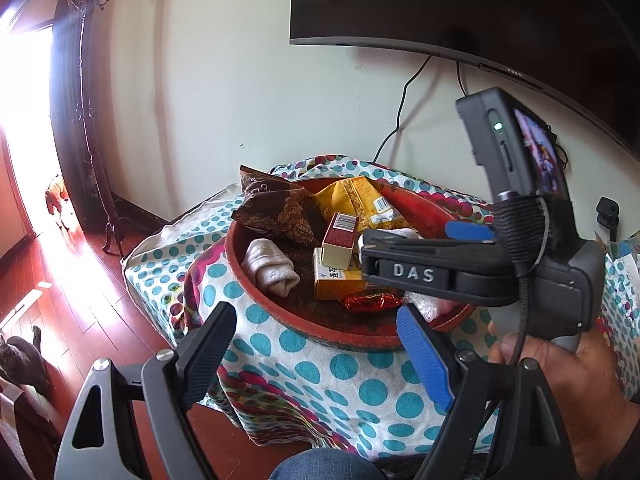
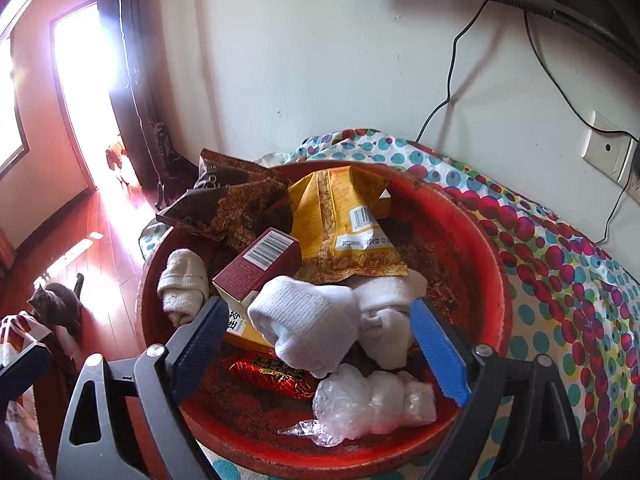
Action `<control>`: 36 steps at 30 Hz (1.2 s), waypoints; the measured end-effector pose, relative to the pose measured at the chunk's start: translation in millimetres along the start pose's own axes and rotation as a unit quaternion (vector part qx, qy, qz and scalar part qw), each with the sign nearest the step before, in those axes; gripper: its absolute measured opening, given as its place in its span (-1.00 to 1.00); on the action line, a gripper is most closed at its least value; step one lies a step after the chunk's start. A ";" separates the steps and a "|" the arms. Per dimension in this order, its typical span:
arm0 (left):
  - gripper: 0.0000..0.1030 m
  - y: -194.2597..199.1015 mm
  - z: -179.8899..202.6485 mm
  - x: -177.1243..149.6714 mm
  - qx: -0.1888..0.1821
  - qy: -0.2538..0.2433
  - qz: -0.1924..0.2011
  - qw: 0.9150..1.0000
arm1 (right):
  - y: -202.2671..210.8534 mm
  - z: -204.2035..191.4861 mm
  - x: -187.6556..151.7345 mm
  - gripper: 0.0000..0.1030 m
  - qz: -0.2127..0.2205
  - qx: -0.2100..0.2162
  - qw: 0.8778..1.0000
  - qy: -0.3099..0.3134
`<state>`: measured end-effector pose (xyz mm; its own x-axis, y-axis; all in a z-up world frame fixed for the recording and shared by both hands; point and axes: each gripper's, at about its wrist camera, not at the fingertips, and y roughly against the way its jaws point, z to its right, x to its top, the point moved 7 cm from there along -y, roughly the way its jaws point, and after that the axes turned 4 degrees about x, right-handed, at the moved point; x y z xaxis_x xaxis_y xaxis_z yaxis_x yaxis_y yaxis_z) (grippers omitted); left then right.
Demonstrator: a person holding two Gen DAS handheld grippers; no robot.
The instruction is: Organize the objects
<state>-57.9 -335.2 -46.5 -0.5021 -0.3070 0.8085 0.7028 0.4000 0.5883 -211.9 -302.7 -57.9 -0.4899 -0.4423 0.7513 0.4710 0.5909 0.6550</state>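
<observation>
A red round basin [image 2: 476,240] sits on a polka-dot cloth. It holds a brown packet [image 2: 228,204], a yellow packet [image 2: 344,220], a maroon box [image 2: 256,264], a yellow box [image 2: 240,326], a beige rolled sock [image 2: 182,284], white socks [image 2: 316,320], a red foil candy [image 2: 268,370] and a clear plastic wrap [image 2: 372,404]. My right gripper [image 2: 316,344] is open over the basin, its fingers either side of the white socks, not touching them. It shows in the left wrist view [image 1: 404,240] above the basin. My left gripper [image 1: 316,344] is open and empty before the basin's [image 1: 256,304] near rim.
A wall-mounted TV [image 1: 460,8] hangs above with cables [image 2: 448,80] down the wall and a socket [image 2: 608,148] at the right. Red wooden floor [image 1: 80,300] lies to the left, with a dark cat [image 2: 60,304] and a coat stand [image 1: 88,120] by the bright doorway.
</observation>
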 end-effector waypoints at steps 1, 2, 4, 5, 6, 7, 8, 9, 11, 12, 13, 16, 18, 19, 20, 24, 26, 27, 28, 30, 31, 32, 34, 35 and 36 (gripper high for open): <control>0.65 0.4 0.1 0.0 0.002 -0.001 0.001 1.000 | 7.1 4.0 1.0 0.88 0.006 -0.005 1.000 0.001; 0.65 0.6 0.6 -0.1 0.006 -0.003 0.002 1.000 | 13.5 7.9 1.7 0.89 0.012 -0.010 1.000 0.006; 0.65 -0.6 1.8 -1.2 0.007 -0.006 0.000 1.000 | 27.3 20.4 -0.4 0.94 0.024 -0.043 0.999 0.021; 0.65 -0.7 2.4 -1.6 0.007 -0.007 0.000 1.000 | 33.7 27.8 -2.4 0.94 0.029 -0.059 0.998 0.025; 0.65 -0.3 3.2 -1.8 0.009 -0.009 0.002 1.000 | 40.3 36.0 -5.9 0.95 0.033 -0.073 0.996 0.027; 0.65 0.5 4.5 -1.8 0.010 -0.012 0.004 1.000 | 47.9 46.3 -11.8 0.95 0.035 -0.091 0.995 0.024; 0.65 1.0 5.9 -1.9 0.012 -0.014 0.005 1.000 | 55.2 54.2 -17.9 0.95 0.036 -0.108 0.993 0.018; 0.65 1.3 7.5 -2.3 0.013 -0.017 0.007 1.000 | 61.4 61.4 -23.8 0.96 0.037 -0.122 0.992 0.010; 0.65 0.9 11.6 -4.2 0.016 -0.020 0.007 1.000 | 78.8 72.7 -38.7 0.97 0.042 -0.150 0.988 -0.017; 0.65 0.4 14.1 -5.9 0.017 -0.022 0.005 1.000 | 90.0 76.9 -47.2 0.99 0.050 -0.165 0.985 -0.033; 0.65 0.1 16.6 -8.0 0.015 -0.022 0.001 1.000 | 98.1 79.2 -54.6 1.00 0.057 -0.173 0.982 -0.047; 0.67 1.9 22.5 -15.6 0.016 -0.022 -0.006 1.000 | 111.6 78.9 -80.8 1.00 0.055 -0.167 0.982 -0.072; 0.70 5.1 23.0 -22.2 0.019 -0.017 -0.006 1.000 | 118.1 78.1 -97.2 1.00 0.051 -0.171 0.981 -0.076; 0.72 6.6 22.5 -26.0 0.022 -0.015 -0.008 1.000 | 122.3 78.1 -105.6 1.00 0.050 -0.171 0.981 -0.076; 0.74 7.5 22.2 -30.6 0.023 -0.014 -0.011 1.000 | 126.3 78.4 -112.6 1.00 0.049 -0.170 0.981 -0.078; 0.82 15.5 24.9 -43.7 0.036 -0.030 -0.010 0.999 | 143.5 80.0 -138.0 1.00 0.047 -0.145 0.983 -0.103; 0.84 18.9 26.6 -47.9 0.042 -0.033 -0.014 0.998 | 150.0 79.9 -148.2 1.00 0.045 -0.136 0.984 -0.109; 0.85 20.1 27.8 -49.2 0.043 -0.033 -0.016 0.998 | 152.8 80.0 -153.4 1.00 0.044 -0.133 0.984 -0.109; 0.85 21.3 29.7 -49.8 0.040 -0.034 -0.017 0.999 | 155.1 79.9 -156.9 1.00 0.043 -0.133 0.984 -0.107; 0.85 23.4 35.2 -48.0 0.032 -0.036 -0.020 0.999 | 161.5 81.2 -162.3 1.00 0.044 -0.134 0.984 -0.108; 0.85 25.8 37.2 -44.9 0.028 -0.035 -0.018 0.999 | 165.3 82.0 -164.2 1.00 0.047 -0.132 0.984 -0.111; 0.86 29.2 38.9 -40.4 0.027 -0.033 -0.014 0.999 | 169.1 82.9 -165.6 1.00 0.051 -0.129 0.984 -0.115; 0.86 36.1 41.1 -28.5 0.034 -0.036 -0.006 0.999 | 175.0 84.5 -166.8 1.00 0.057 -0.125 0.983 -0.122; 0.86 40.9 42.7 -21.1 0.040 -0.042 0.002 0.998 | 177.1 85.3 -167.2 1.00 0.058 -0.123 0.983 -0.125; 0.86 46.3 43.8 -13.1 0.041 -0.045 0.011 0.998 | 178.4 85.7 -167.3 1.00 0.060 -0.122 0.983 -0.127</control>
<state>-40.9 -274.8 -29.1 -0.5332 -0.2205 0.8168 0.6725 0.4753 0.5673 -108.8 -65.5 -73.7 -0.5728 -0.1793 0.7998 0.6828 0.4354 0.5866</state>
